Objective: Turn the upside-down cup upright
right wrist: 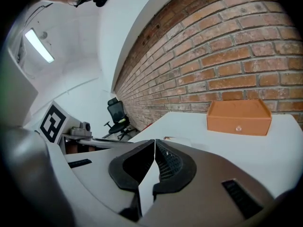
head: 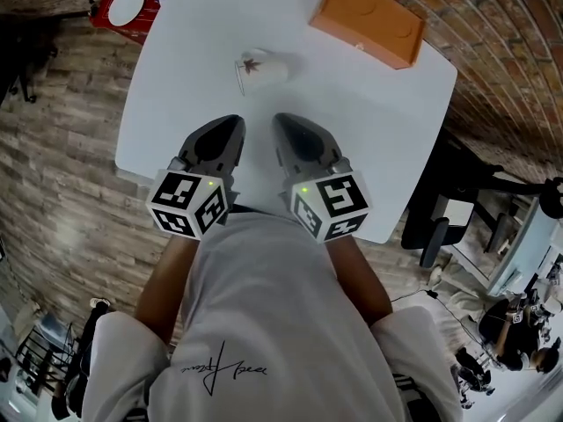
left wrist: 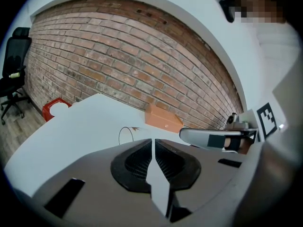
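Note:
A white cup [head: 261, 69] with a brown leaf print rests on the white table [head: 369, 121] at mid-far, and seems to lie on its side. In the left gripper view, the cup [left wrist: 127, 133] shows its round rim just beyond the jaw tips. In the right gripper view only a sliver of the cup [right wrist: 176, 139] peeks over the jaws. My left gripper [head: 234, 125] and right gripper [head: 283, 120] hover side by side near the table's front edge, a short way from the cup. Both are shut with nothing held.
An orange box [head: 368, 18] sits at the table's far right corner. A red tray [head: 116, 18] with white plates stands off the table's far left. Black office chairs [head: 440, 222] stand to the right. A brick wall [left wrist: 118, 65] runs behind the table.

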The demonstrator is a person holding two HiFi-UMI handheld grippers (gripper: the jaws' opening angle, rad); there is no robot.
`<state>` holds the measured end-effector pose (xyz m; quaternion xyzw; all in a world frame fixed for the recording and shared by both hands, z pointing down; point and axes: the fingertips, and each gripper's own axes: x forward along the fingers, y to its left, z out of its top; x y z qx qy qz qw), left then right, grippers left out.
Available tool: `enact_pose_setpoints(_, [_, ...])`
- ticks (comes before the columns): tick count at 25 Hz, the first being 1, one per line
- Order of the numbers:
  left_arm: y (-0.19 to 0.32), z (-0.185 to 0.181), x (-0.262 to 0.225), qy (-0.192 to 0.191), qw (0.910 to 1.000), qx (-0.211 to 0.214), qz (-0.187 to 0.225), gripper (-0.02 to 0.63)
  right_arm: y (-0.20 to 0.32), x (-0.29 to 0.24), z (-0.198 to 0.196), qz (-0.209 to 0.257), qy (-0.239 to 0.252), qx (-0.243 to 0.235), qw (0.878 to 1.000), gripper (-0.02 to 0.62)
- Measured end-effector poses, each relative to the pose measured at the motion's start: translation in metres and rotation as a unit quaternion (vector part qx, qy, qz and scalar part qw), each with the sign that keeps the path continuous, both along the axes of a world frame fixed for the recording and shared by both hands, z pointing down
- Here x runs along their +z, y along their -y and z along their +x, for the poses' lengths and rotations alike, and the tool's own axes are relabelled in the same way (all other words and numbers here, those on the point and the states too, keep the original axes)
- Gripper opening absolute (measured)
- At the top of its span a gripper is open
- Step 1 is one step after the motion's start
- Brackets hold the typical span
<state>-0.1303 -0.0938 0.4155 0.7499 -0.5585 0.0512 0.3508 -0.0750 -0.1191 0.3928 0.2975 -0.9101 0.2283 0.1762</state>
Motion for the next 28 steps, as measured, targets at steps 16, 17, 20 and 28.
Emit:
enact_pose_setpoints(16, [0.029,-0.008,0.025,-0.009,0.9996,0.005,-0.025,0.009,0.017,0.023,-0.009,-0.028,-0.01,0.0,1.0,0.021])
enact_pose_setpoints(17, [0.03,-0.008,0.026,-0.01,0.9996,0.005,-0.027,0.009,0.018,0.023,-0.009,-0.029,-0.01,0.0,1.0,0.021])
enact_pose_setpoints(20, [0.034,-0.008,0.029,-0.018,0.9993,0.007,-0.033,0.009,0.021,0.026,-0.012,-0.033,-0.01,-0.004,0.999,0.021])
enact_pose_setpoints(28, [0.043,-0.012,0.038,-0.03,0.9983,0.009,-0.049,0.011,0.026,0.035,-0.019,-0.048,-0.01,-0.009,0.999,0.021])
